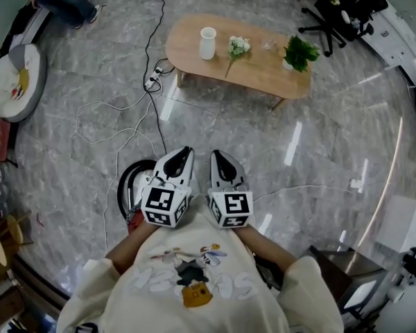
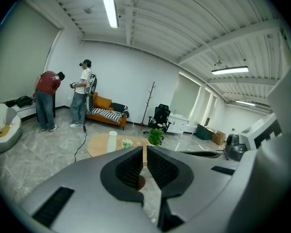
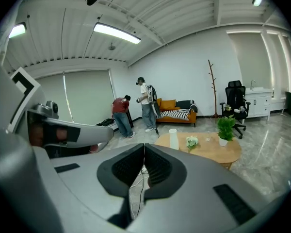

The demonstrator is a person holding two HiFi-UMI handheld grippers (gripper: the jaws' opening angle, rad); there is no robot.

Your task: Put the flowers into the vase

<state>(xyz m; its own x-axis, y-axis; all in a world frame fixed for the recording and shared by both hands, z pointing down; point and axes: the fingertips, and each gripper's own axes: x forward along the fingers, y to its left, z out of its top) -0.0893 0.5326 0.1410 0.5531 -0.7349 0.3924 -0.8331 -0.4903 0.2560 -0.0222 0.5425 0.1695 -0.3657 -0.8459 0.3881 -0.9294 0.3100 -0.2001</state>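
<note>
A potted plant (image 1: 299,51) stands on the wooden table (image 1: 263,71).

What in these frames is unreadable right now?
White cylindrical vase: inside too small, head view.
White flower bunch: stem count too small, every view.
Oval wooden table: right part behind left gripper, left gripper view.
Small clear glass: contents too small, head view.

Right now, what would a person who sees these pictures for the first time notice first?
The left hand-held gripper and the right hand-held gripper sit side by side low in the head view. Farther off, a wooden table carries a white vase, flowers lying beside it, and a potted plant at one end.
</note>
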